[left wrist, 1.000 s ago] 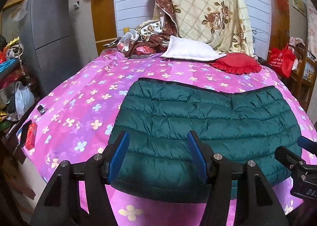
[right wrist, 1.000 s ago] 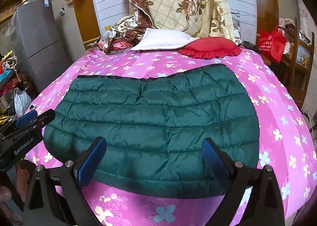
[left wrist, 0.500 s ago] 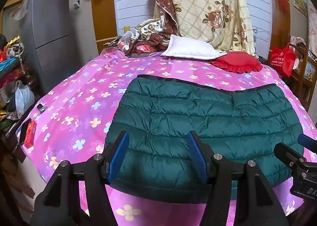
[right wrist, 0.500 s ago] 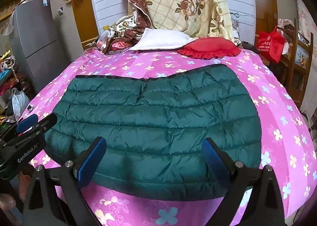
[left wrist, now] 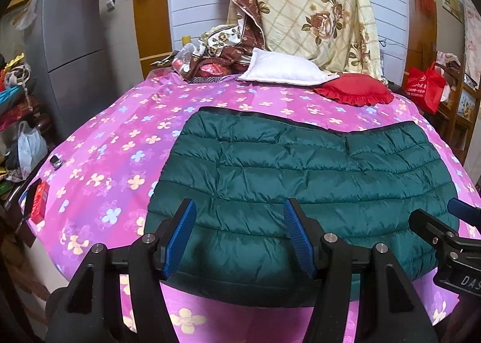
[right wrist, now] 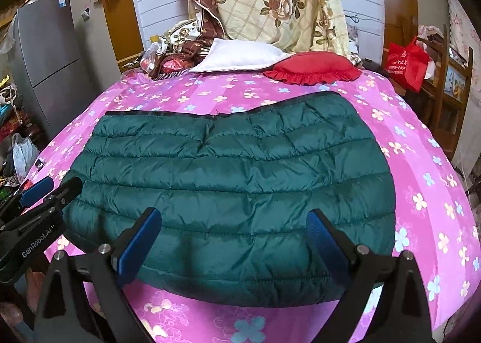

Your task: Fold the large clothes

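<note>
Green quilted jacket lies folded flat on the pink bedspread, near edge unheld; left gripper and right gripper hover released above it; bare bedspread flanks both sides.

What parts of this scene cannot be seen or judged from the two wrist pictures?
- Green padded jacket: sleeves, front and what lies folded beneath are hidden under its own top layer in both views.
- Its near hem: partly covered by the left gripper in the left wrist view and by the right gripper in the right wrist view.
- Red bag: print too small to read.
- Small dark object at the bed's left edge: too small to identify.
</note>
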A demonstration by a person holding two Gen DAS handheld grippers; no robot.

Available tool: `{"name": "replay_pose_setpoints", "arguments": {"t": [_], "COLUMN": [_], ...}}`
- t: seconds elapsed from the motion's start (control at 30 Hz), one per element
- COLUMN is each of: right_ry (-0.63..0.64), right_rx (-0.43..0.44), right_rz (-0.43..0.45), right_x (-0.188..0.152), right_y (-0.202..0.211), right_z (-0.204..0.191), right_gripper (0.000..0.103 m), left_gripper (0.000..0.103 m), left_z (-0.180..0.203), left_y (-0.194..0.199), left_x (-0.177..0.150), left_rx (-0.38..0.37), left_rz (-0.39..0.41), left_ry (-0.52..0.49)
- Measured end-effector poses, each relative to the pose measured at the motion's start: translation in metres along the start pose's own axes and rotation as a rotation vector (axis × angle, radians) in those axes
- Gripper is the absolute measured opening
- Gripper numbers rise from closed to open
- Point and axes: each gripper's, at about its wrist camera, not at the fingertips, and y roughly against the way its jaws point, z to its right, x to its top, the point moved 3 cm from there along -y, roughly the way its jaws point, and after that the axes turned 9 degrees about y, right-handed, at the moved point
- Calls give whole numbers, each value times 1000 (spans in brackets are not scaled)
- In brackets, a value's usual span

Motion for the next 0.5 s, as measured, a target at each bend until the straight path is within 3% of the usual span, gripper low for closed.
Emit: {"name": "replay_pose_setpoints", "arguments": {"t": [0.5], "right_ry": [-8], "right_rx": [4], "right_rz": [-12], "right_x": [-1], "right_y": [-6], "right_z": [2], "right_gripper": [99], "left_gripper": [43], "left_z": [1], "left_y": [-5], "left_x": [-3], "left_rx": [-12], "left_rz": [-14], "left_ry": [4]}}
